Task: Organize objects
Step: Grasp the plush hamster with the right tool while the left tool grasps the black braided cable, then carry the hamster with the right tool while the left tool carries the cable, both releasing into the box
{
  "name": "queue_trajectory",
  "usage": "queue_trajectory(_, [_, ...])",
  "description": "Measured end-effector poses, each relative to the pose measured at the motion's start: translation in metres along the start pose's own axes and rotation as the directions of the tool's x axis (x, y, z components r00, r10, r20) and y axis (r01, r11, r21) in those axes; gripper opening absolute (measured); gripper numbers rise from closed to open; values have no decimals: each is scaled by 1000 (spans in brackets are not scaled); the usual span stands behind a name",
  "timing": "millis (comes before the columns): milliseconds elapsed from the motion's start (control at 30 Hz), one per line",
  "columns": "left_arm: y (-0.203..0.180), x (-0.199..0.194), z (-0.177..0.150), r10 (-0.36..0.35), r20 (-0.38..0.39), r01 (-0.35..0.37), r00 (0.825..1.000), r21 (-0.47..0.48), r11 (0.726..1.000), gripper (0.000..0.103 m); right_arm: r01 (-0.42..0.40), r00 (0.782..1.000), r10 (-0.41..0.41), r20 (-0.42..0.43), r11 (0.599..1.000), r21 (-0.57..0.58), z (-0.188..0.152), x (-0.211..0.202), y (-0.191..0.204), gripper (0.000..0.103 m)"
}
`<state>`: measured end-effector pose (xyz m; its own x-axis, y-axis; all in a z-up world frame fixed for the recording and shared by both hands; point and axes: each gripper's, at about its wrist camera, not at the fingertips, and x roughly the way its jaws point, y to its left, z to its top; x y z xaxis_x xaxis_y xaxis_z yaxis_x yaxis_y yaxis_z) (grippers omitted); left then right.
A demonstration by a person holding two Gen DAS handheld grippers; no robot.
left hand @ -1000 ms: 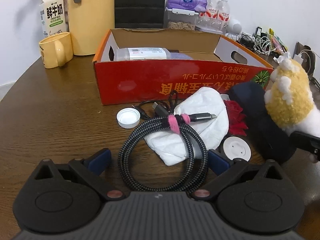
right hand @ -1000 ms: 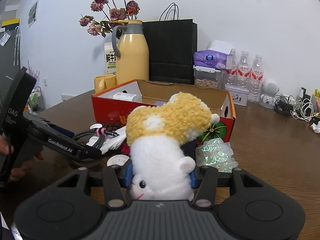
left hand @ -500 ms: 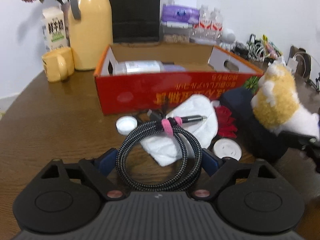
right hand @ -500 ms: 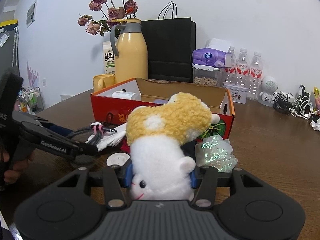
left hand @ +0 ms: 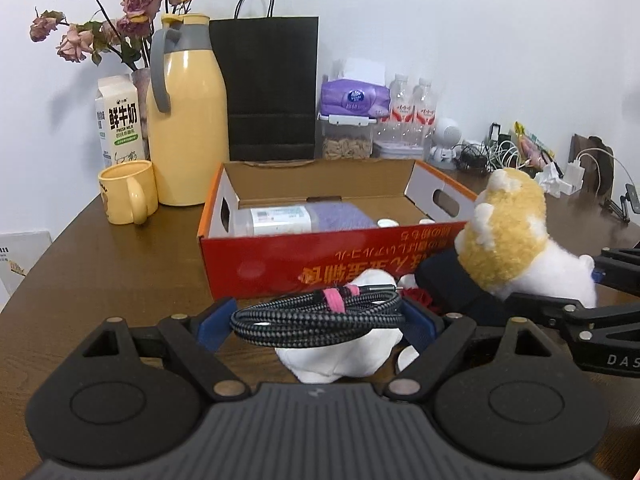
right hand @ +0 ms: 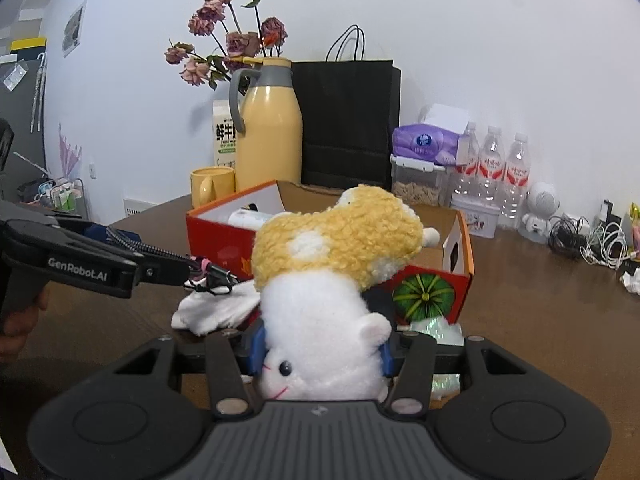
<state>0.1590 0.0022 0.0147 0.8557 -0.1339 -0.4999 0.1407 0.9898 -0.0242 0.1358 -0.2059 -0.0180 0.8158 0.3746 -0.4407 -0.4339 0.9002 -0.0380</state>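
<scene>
A dark wooden table (left hand: 120,264) carries everything. On it, an open red cardboard box (left hand: 320,264) sits in the middle, its printed front wall facing the left gripper; inside lie a clear labelled bottle (left hand: 276,220) on its side, a purple item (left hand: 344,216) beside it and two small white caps near the front wall. Behind the box stand a black paper bag (left hand: 268,88), a yellow thermos jug (left hand: 184,120), a milk carton (left hand: 120,120) and a yellow mug (left hand: 128,192).

The right gripper (right hand: 320,354) is closed around a yellow-and-white plush toy (right hand: 332,272), its blue pads pressing the white body on both sides; the toy is held head-down, above the table just in front of the box's right corner. Under it lies a dark blue bundle (left hand: 452,284), its kind unclear.

The left gripper (left hand: 316,320) has its blue pads pressed against a coiled black braided cable (left hand: 316,314) bound with a pink strap (left hand: 334,300), holding the coil flat and off the table, near the box's front wall. A crumpled white cloth (left hand: 340,356) lies on the table below the coil, with a red artificial rose (left hand: 420,296) beside it.
</scene>
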Motion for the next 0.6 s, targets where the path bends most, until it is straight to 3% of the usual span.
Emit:
queue_trajectory(233, [0,-6,13,-7,49,7,999,-3,1000,87,-4,1000,5,19,1000,-11,11,6,-2,49])
queue_trajectory(600, [-12,7,80,-17,207,13,978,20,1000,87,27,996,-25,88,999,-22,70,37,-21,49])
